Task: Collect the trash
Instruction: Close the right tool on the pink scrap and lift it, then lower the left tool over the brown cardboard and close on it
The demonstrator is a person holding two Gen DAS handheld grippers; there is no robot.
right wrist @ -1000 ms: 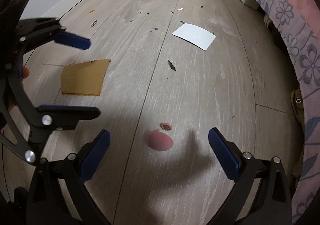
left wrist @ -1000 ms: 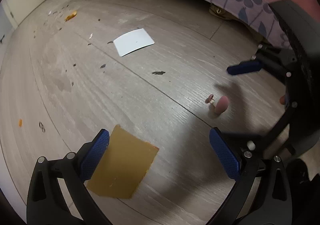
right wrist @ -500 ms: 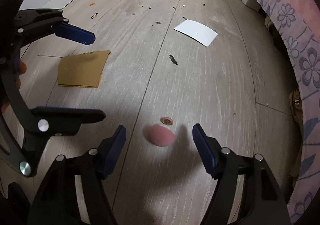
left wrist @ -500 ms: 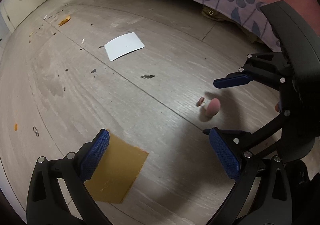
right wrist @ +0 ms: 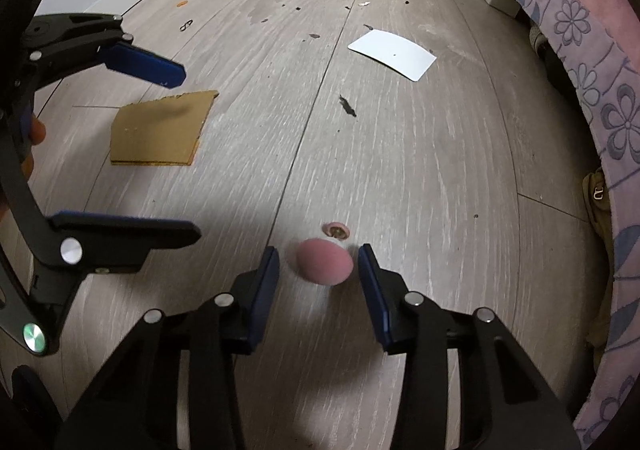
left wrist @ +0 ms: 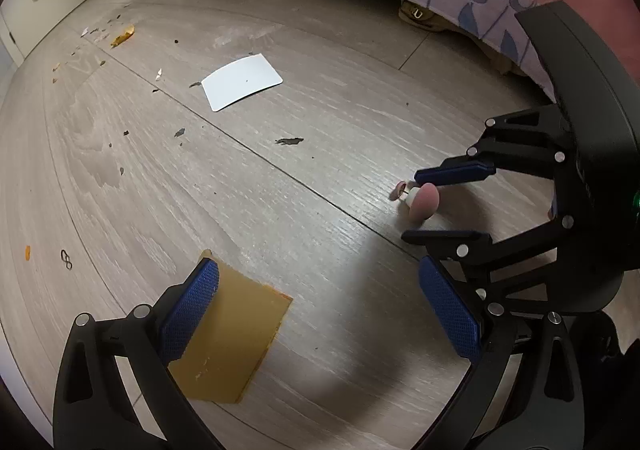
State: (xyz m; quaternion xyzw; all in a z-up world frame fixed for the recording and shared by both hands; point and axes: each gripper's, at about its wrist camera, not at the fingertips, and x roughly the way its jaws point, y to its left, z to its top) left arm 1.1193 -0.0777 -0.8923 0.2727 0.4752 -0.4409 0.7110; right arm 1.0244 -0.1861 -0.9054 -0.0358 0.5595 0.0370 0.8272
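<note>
The right gripper (right wrist: 318, 274), jaws partly open, straddles a pink ball (right wrist: 325, 262) on the floor (right wrist: 420, 169) without touching it. The left gripper (left wrist: 320, 310) hangs wide open and empty over brown cardboard (left wrist: 236, 342).

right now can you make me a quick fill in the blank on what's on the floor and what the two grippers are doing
1. The right gripper has its fingers on either side of a round ____ ball.
2. The left gripper is wide open above a piece of brown ____.
3. Farther off on the floor lies a flat ____ card.
4. The bed cover along the edge is printed with ____.

Missing words: pink; cardboard; white; flowers
</note>
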